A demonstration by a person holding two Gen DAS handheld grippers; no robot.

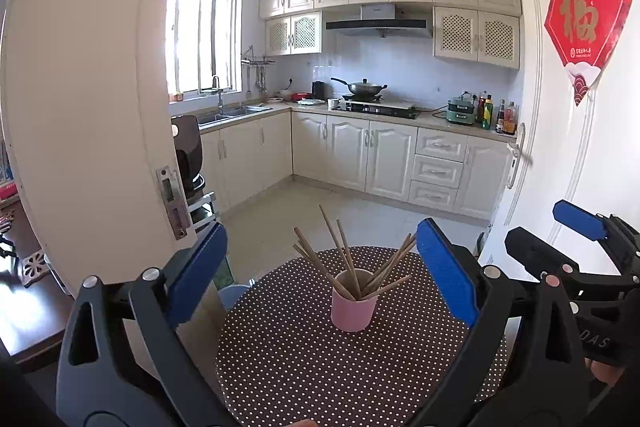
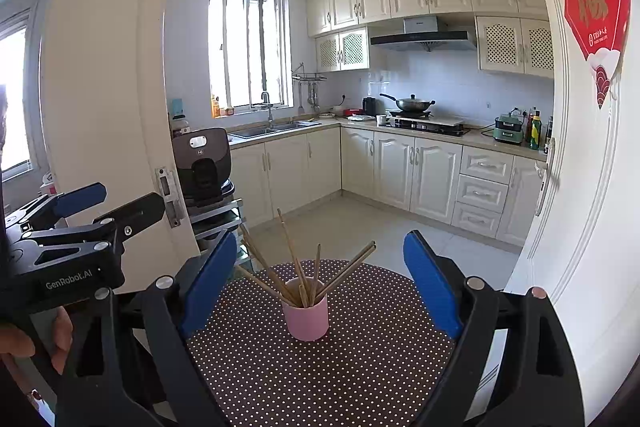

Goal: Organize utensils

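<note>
Underneath, a polka-dot round table (image 1: 320,367) fronts a cream kitchen (image 1: 360,147).

Bare dotted table (image 1: 320,367) all round — only splayed chopsticks (image 1: 344,259) obstruct.

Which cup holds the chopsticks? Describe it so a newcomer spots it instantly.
Find the round polka-dot table before the kitchen doorway. Near its middle stands a pink cup, the only thing on it, with wooden chopsticks fanning out of its top.
</note>
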